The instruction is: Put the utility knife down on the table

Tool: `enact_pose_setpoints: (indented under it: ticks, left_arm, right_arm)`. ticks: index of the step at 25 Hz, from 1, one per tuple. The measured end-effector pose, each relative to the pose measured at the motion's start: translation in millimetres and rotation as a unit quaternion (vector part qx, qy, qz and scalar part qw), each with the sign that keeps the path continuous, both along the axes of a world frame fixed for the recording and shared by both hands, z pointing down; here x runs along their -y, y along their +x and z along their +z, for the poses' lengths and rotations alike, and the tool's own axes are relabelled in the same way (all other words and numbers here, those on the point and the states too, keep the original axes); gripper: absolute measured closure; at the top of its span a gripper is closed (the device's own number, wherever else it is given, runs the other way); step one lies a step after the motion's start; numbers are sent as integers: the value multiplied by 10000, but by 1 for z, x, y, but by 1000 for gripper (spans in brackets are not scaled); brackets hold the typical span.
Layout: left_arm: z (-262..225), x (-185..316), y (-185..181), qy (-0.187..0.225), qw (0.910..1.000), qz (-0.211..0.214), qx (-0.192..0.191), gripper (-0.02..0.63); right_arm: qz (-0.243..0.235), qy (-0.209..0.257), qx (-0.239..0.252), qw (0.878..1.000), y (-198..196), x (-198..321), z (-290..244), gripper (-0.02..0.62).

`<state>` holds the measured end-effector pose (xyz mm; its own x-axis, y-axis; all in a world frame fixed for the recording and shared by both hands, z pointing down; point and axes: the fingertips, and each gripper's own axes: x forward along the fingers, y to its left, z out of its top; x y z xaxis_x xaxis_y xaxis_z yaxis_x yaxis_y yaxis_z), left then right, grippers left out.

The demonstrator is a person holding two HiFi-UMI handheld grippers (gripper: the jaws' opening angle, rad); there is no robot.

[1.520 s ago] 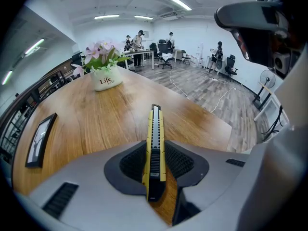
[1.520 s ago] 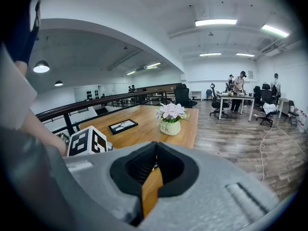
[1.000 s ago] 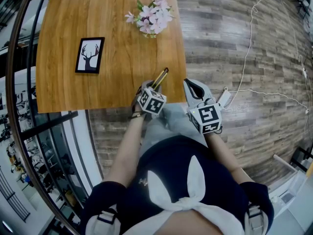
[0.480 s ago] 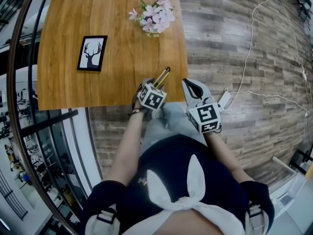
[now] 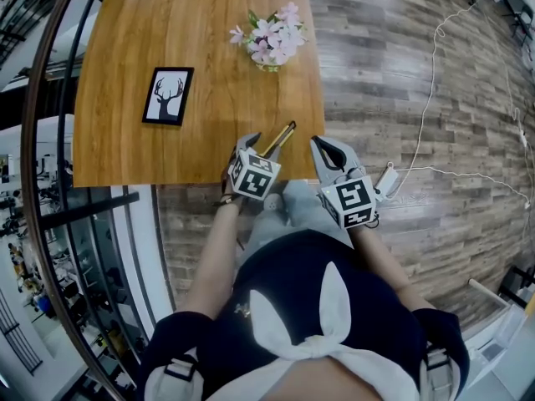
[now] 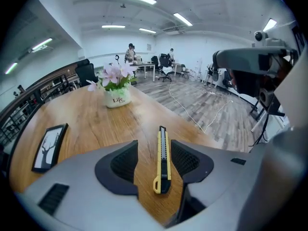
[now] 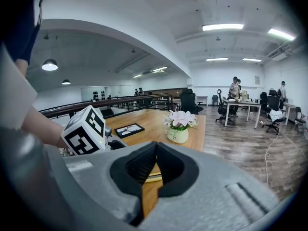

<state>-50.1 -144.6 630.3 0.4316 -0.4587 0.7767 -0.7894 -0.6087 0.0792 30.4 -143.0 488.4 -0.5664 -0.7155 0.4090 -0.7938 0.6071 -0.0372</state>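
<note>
At the left of the wooden table (image 5: 150, 23) a framed deer picture (image 5: 168, 96) lies well clear of the work. Nearer the front edge the left gripper (image 5: 256, 147) hangs with its jaws only just opened wide, neither pad touching the utility knife (image 6: 162, 160). The knife lies flat on the tabletop between them, let go on purpose, I'd say. A pot of pink flowers (image 5: 272, 38) stands further back, and off the right corner the right gripper (image 7: 155, 150) hovers with jaws pressed together on nothing, seemingly not needed.

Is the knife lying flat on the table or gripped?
Lying flat on the table, free. Jaws of the left gripper have just been opening; they stand apart, the knife between them untouched.
</note>
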Motion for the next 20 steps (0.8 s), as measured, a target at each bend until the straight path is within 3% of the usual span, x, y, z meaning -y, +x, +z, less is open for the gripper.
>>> enact_pose_setpoints:
  ticks: [8,20]
  left_arm:
    - [-73,11,-5,836,9961,-153,-250,396]
    - [-140,3,-19,1830,9807,-560,-395,568]
  right_arm:
    - [-56,198,73,9998,-4,-2,-16,597]
    - [-126,361,122,9992,-6,-9,-33,598]
